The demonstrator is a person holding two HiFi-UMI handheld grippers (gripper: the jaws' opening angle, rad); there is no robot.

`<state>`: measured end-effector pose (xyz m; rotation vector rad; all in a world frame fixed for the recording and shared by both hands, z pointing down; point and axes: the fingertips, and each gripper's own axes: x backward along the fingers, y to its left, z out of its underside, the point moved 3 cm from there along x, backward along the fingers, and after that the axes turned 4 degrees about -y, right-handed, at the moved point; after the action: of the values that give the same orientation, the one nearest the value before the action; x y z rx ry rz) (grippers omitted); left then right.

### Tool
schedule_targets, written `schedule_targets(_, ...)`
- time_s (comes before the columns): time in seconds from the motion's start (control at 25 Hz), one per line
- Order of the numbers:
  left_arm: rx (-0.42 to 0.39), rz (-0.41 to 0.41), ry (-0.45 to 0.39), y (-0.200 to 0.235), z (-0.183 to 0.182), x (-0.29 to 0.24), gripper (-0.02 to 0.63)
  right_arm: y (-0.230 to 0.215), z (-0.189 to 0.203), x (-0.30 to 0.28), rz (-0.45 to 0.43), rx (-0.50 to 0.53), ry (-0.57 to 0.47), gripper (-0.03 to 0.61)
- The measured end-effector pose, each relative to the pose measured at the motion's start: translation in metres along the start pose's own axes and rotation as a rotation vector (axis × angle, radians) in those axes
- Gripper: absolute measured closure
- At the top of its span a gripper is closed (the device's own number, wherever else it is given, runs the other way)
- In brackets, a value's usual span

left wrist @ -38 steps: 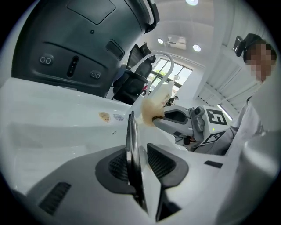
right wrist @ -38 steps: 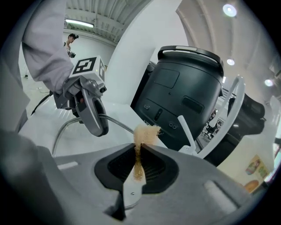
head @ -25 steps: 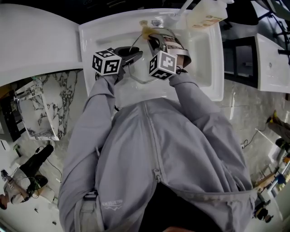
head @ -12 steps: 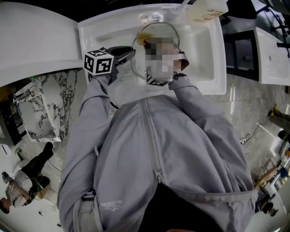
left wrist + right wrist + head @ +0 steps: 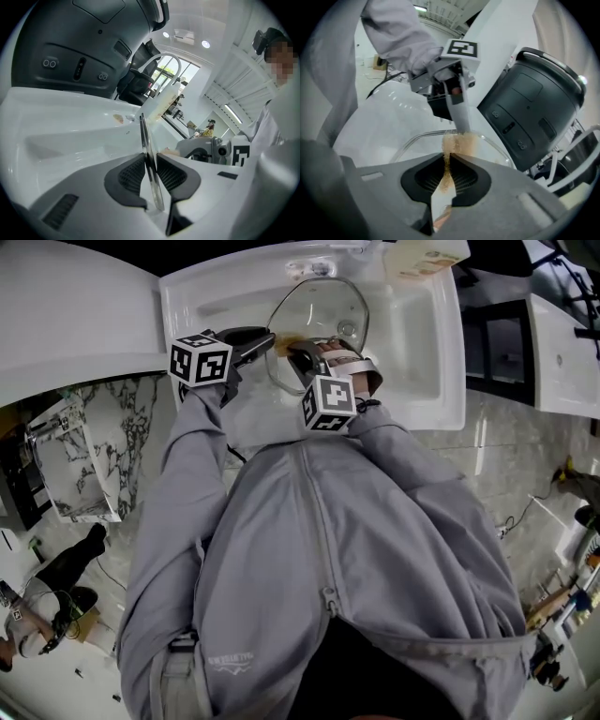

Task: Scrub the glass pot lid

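Note:
The glass pot lid [image 5: 323, 310] stands tilted over the white sink [image 5: 427, 352]. My left gripper [image 5: 269, 337] is shut on the lid's left rim. In the left gripper view the lid [image 5: 144, 133] runs edge-on between the dark pads of that gripper [image 5: 150, 161], whose jaws have just been closing on the rim. My right gripper [image 5: 296, 354] is shut on a thin tan scrub pad [image 5: 284, 341]. In the right gripper view the pad [image 5: 457, 143] sticks out of the right gripper [image 5: 448, 165] and lies against the lid's rim [image 5: 412, 139], just below the left gripper [image 5: 461, 123].
A faucet [image 5: 323, 266] and a pale soap bottle [image 5: 427, 261] stand at the back of the sink. A dark grey rounded appliance [image 5: 529, 112] sits beside the basin. White counter [image 5: 75, 324] lies to the left. A person stands far off on the floor [image 5: 47, 601].
The lid has swung up and toward the back of the sink. My right gripper has drawn the pad down and left to the lid's near-left rim. The left gripper shifted slightly left.

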<state>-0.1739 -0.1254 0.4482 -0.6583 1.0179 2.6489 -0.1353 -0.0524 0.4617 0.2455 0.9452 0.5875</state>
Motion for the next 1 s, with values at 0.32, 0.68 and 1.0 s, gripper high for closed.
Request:
schedule_targets(0.32, 0.014, -0.046, 0.003, -0.002, -0.001, 0.000, 0.538, 0.084, 0.009, -0.004, -0.355, 0.125, -0.014, 0.546)
schedule_targets(0.68, -0.003, -0.090, 0.024, -0.001, 0.000, 0.000, 0.537, 0.102, 0.021, -0.003, -0.567, 0.020, 0.039, 0.546)
schedule_targets(1.0, -0.011, -0.125, 0.040, -0.003, 0.000, 0.000, 0.537, 0.058, 0.042, 0.019, -0.414, -0.024, 0.081, 0.546)
